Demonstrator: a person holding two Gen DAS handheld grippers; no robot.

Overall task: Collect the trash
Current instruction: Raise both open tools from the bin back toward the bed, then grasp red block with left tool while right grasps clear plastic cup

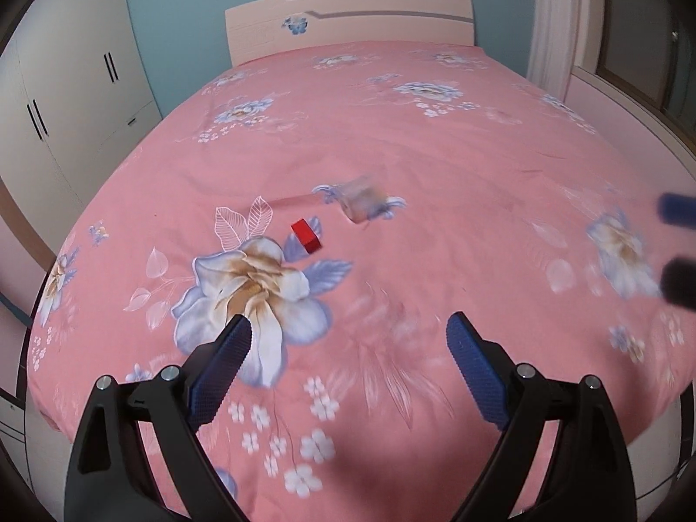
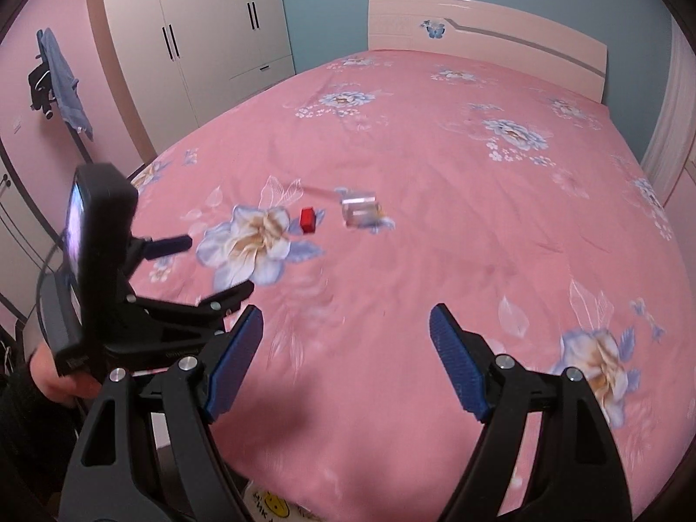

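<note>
Both our left gripper and right gripper hang with jaws apart and empty above the bed. Nothing looks collected yet: the red block and the clear wrapper lie mid-bed, near each other. Nothing blocks our reach.

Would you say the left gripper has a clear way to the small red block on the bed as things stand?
Probably yes. The left gripper has its jaws open and empty, and only bare bedspread lies between it and the red block. The clear wrapper lies apart, beyond the block, and the right gripper is off to the side.
</note>
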